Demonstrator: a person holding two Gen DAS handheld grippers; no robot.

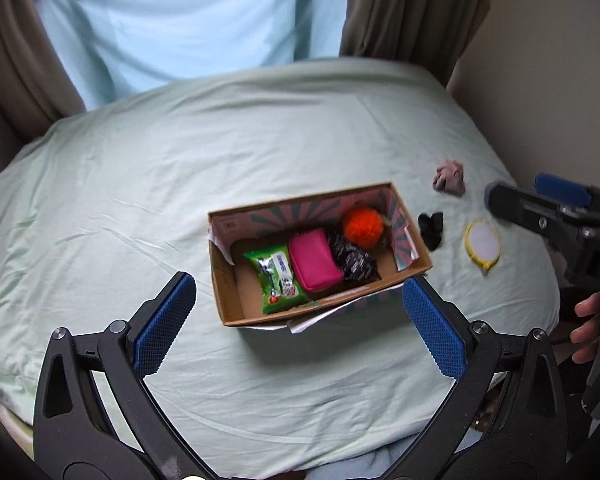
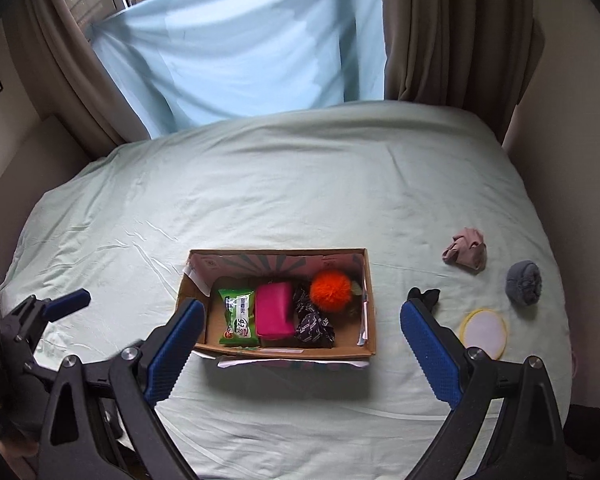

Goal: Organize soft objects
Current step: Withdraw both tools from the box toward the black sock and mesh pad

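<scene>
Soft objects are partly sorted: in the left wrist view the cardboard box [image 1: 416,270] on the bed [image 1: 260,140] holds an orange pompom [image 1: 363,226] and pink pouch [image 1: 314,259], with the left gripper [image 1: 300,308] spread empty above it. In the right wrist view the right gripper [image 2: 302,328] hangs equally spread, while a pink scrunchie [image 2: 465,253], grey scrunchie [image 2: 524,282], black piece [image 2: 426,297] and round pad [image 2: 485,332] lie loose; a shallow pinch might drag sheet along, or slip off the flat pad.

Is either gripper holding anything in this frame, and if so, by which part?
Nothing is held. The left gripper and the right gripper are both open and empty above the bed.
</scene>
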